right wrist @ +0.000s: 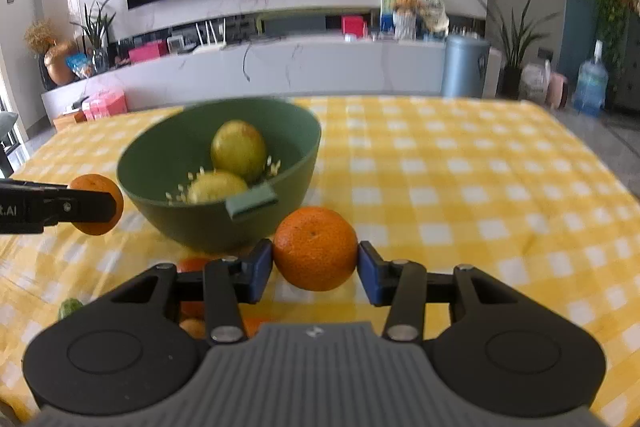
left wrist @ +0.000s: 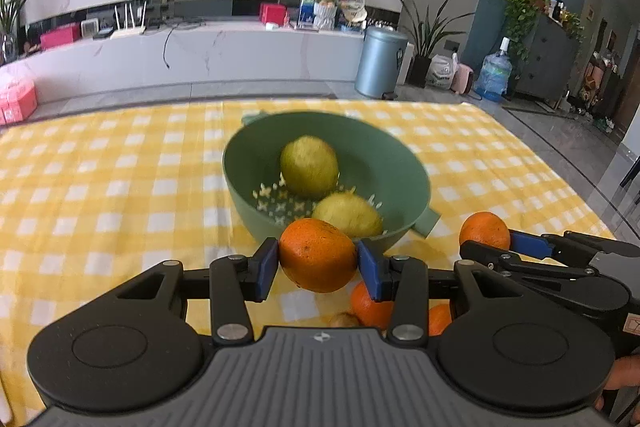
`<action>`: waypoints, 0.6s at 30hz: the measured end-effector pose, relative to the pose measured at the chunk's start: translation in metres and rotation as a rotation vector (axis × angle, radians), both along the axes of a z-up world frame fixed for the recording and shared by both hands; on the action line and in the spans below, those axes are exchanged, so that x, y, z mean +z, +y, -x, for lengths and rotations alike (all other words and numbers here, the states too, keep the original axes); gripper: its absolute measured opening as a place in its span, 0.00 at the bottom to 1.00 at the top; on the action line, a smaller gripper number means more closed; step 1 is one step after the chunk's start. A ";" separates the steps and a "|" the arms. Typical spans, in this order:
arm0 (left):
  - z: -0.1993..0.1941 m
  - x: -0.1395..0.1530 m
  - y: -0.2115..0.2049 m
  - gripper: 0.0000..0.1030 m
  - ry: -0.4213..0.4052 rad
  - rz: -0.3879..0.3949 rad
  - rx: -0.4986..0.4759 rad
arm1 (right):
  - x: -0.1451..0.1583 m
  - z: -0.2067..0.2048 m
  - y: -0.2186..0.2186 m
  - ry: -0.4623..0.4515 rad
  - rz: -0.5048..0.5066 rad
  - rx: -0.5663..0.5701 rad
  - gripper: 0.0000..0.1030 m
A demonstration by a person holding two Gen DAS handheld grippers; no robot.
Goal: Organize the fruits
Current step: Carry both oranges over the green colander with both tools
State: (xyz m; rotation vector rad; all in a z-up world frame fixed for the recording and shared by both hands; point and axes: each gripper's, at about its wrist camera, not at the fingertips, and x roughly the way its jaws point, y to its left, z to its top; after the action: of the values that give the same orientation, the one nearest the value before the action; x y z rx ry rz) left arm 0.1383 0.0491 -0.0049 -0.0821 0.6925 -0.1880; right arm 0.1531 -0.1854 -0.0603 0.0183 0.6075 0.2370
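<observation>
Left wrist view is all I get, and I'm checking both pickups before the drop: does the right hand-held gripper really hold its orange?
Observer: Yes. In the right wrist view both blue pads press the sides of its orange, centred in the right hand-held gripper.
Operator: Anything loose on the cloth that I can't see?
Observer: A small green fruit lies on the yellow checked tablecloth, low at the left.
Operator: Is the bowl's near handle clear?
Observer: Yes, the handle of the green bowl juts out above that orange, apart from it.
</observation>
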 end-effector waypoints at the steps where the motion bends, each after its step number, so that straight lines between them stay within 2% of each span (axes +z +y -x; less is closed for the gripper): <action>1: 0.001 0.003 -0.001 0.47 -0.008 -0.004 -0.001 | 0.003 0.003 -0.001 -0.018 0.001 0.000 0.42; 8: -0.002 0.020 -0.010 0.47 -0.052 -0.028 -0.018 | 0.031 0.011 0.006 -0.130 0.008 0.069 0.42; 18: -0.030 0.033 -0.015 0.47 -0.057 -0.068 -0.045 | 0.057 -0.016 0.029 -0.159 0.077 0.202 0.42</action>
State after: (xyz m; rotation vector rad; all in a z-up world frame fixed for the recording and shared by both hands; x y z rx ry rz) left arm 0.1687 0.0337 0.0283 0.0040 0.6439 -0.2086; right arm 0.1690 -0.1561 -0.0029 -0.1361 0.4593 0.4070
